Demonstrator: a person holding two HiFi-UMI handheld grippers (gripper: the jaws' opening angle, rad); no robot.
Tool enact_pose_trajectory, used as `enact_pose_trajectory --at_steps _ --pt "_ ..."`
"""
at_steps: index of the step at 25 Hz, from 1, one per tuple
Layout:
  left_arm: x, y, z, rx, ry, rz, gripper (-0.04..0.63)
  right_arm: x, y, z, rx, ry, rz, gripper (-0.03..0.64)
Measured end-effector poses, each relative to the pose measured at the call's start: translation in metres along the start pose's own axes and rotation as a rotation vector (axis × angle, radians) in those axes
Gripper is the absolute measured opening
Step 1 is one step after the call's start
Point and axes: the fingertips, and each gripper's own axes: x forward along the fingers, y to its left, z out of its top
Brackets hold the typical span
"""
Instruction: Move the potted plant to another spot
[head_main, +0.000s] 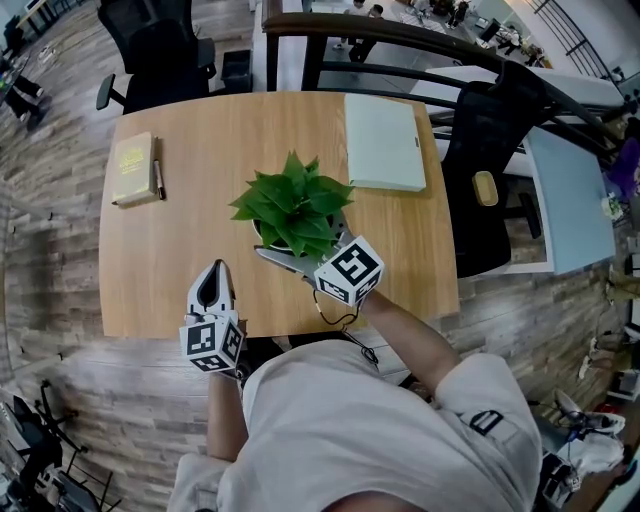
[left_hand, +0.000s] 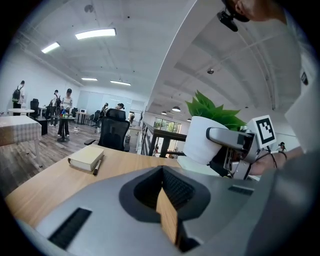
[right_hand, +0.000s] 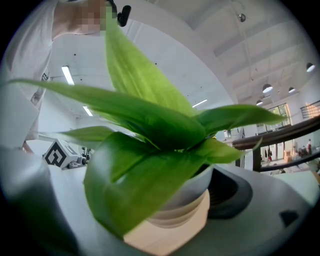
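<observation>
my right tool (head_main: 276, 252) is clamped on the white round pot with the green leafy plant (head_main: 292, 208). the pot sits between its two jaws, one pale pad pressed to the pot's wall (right_hand: 192, 190). the pot holds only the plant. broad leaves spill over its rim and hide the soil. it stands near the middle of the light wooden table (head_main: 190, 250), and from my left tool's camera it looks slightly tilted (left_hand: 202, 140); i cannot tell whether its base touches the table.

my left tool (head_main: 214, 272) has its jaws together with nothing between them (left_hand: 167, 220). it hovers over the table's near edge, at about 7 o'clock from the plant and apart from it.

at 10 o'clock from the pot lies a pale yellow closed book (head_main: 133, 168), with a dark pen (head_main: 158, 180) just beside its right edge. at 1 o'clock lies a flat pale green rectangular pad (head_main: 382, 140), reaching to the table's far edge. a black office chair (head_main: 150, 45) stands beyond the far left corner, and another black chair (head_main: 490, 150) stands at the right side.
</observation>
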Motion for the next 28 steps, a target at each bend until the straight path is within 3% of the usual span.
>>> enact_pose_trajectory --at_steps 10,16,28 --pt "-0.010 0.060 -0.002 -0.020 0.015 -0.008 0.012 0.049 0.026 -0.016 0.021 0.038 -0.014 0.529" --pt "-0.027 0.130 0.000 -0.055 0.030 -0.003 0.012 0.111 0.065 -0.035 0.055 0.090 -0.008 0.529" --pt "-0.022 0.141 -0.012 -0.071 0.059 0.004 0.012 0.122 0.065 -0.062 0.103 0.144 -0.001 0.529"
